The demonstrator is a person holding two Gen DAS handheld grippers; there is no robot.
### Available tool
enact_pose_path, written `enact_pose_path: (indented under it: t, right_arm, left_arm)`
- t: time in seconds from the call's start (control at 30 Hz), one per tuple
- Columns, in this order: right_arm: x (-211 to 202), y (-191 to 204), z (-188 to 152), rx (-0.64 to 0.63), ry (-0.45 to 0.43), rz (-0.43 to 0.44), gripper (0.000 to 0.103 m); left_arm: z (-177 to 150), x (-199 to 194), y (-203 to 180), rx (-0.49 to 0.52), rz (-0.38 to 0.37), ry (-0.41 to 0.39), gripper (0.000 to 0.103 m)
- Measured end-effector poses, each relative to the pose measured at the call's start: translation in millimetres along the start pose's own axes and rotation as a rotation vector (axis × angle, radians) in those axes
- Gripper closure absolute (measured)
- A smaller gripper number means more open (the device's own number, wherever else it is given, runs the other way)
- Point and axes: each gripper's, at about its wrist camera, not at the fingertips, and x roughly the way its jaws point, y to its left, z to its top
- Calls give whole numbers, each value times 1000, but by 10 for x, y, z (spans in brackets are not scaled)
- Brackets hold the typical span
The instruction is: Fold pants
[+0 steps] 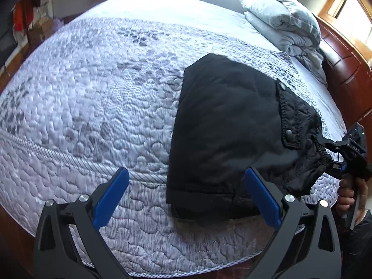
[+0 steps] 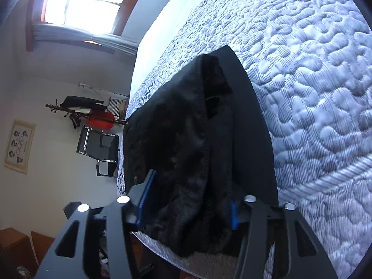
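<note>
Left gripper [image 1: 186,197] gapes empty over folded pants [image 1: 227,125]; only its view shows right gripper [image 2: 188,200] loosened around waistband.

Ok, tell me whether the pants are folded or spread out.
Folded. The black pants lie as a compact layered bundle on the bed, waistband end doubled over on top.

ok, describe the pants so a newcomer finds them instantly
Start at the big bed with the grey quilted cover. Near its front edge, below the stacked pillows, lies a folded bundle: the black pants. It is the only dark item there, with snap buttons.
</note>
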Motion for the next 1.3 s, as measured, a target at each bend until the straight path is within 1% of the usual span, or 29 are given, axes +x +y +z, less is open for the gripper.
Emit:
enact_pose_path:
  t: [0.03,0.07,0.2,0.3,0.33,0.37,0.4,0.43,0.47,0.53,0.63,0.8,0.9,1.03,1.23,1.3]
  right_arm:
    - [-34,-2,-37,0,3,-6,37]
    - [-71,0,-62,-1,1,-7,33]
    - [-227,-42,-185,-16,-5,-17,33]
    - [-270,-49,-258,-22,6,-41,33]
    - [-268,-45,-272,-24,7,-44,35]
    - [-271,-55,-289,-27,2,-52,44]
    - [-283,-66,-305,-33,-6,-77,49]
    - [-273,-84,-311,-35,-8,-89,58]
    - [-281,-89,-315,-38,-11,-87,59]
    - [-316,-66,-320,-56,-24,-88,64]
    - [-358,71,-299,-93,-37,-98,66]
    - [-437,207,-269,-124,-64,-88,66]
    - [-410,166,-263,-115,-55,-107,66]
    - [-374,-44,-317,-63,-48,-119,66]
    - [-361,-256,-383,-25,-58,-101,66]
    - [-358,-302,-359,-20,-60,-95,66]
  left_arm:
    - [15,-40,-34,12,10,-14,3]
    - [23,-63,-52,17,14,-22,3]
    - [82,-190,-148,43,33,-51,3]
    - [117,-303,-230,55,40,-79,3]
    - [133,-360,-263,59,44,-94,3]
    - [141,-386,-284,63,45,-100,3]
    - [151,-423,-305,67,45,-107,3]
    - [158,-466,-332,73,44,-114,3]
    - [165,-505,-353,77,45,-122,3]
    - [185,-586,-386,86,52,-140,3]
    - [211,-688,-432,99,56,-168,3]
    - [247,-833,-490,124,73,-212,3]
    - [260,-872,-508,135,77,-224,3]
    - [261,-889,-508,143,80,-230,3]
    - [249,-874,-510,149,89,-226,3]
    - [241,-862,-514,154,93,-222,3]
